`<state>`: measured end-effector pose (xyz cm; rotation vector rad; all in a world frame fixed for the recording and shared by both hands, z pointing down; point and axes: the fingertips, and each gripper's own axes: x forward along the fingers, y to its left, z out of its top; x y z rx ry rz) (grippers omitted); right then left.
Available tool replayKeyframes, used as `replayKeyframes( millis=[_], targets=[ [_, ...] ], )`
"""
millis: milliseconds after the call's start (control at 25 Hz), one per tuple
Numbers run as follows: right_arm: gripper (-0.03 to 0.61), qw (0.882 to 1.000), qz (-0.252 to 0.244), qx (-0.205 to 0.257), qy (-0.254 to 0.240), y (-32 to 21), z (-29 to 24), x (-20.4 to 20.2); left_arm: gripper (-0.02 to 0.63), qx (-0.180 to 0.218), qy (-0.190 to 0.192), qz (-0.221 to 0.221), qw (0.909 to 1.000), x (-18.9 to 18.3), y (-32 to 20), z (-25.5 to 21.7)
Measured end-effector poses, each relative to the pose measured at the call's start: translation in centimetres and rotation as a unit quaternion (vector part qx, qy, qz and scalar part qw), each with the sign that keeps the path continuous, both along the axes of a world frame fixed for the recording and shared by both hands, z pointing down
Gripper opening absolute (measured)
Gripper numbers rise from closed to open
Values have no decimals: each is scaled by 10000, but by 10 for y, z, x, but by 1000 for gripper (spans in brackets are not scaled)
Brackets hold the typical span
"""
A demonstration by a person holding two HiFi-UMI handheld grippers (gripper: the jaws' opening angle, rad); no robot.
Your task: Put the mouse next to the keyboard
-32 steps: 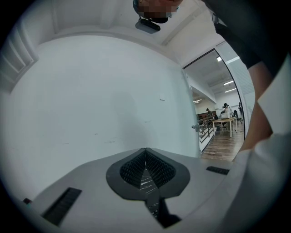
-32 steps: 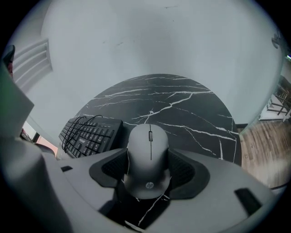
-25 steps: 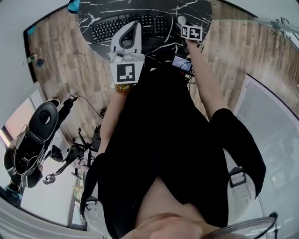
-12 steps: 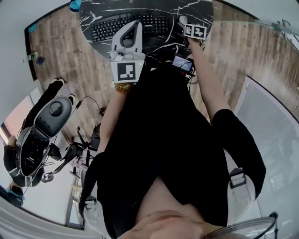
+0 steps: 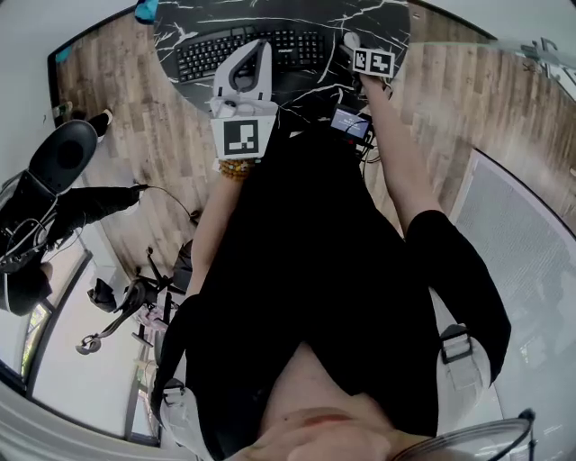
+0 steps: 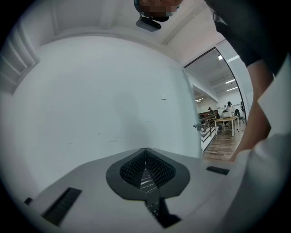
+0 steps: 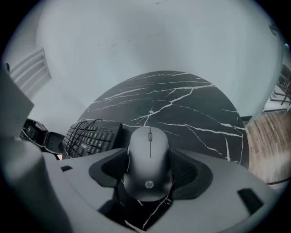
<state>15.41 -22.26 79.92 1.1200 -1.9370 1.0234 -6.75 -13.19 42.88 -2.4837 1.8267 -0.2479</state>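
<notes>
A grey HP mouse (image 7: 148,161) sits between the pads of my right gripper (image 7: 149,154), which is shut on its two sides. Beneath it lies the black marble table (image 7: 191,104), with the black keyboard (image 7: 91,136) just to its left. From the head view the mouse (image 5: 349,39) is off the right end of the keyboard (image 5: 247,49), in front of my right gripper (image 5: 355,47). My left gripper (image 5: 263,47) hovers over the keyboard's near edge. Its pads meet at the tip in the left gripper view, so the left gripper (image 6: 145,152) is shut on nothing.
A small device with a lit screen (image 5: 349,122) and cables hang at the table's near edge. A teal object (image 5: 144,11) lies at the table's far left. A person in black (image 5: 54,180) moves about on the wooden floor to the left.
Both grippers and the mouse have stayed almost where they were. The person in the background at left has shifted up and leftwards.
</notes>
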Motion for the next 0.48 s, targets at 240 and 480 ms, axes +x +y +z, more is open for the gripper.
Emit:
replayKeyframes(
  millis=[240, 480],
  targets=[
    [281, 10000, -42, -64, -13, 0, -1, -1, 13, 18, 17, -16, 10000, -2, 0, -1],
    [280, 9993, 20, -108, -346, 1, -5, -6, 14, 56, 37, -30, 10000, -4, -1, -2]
  ],
)
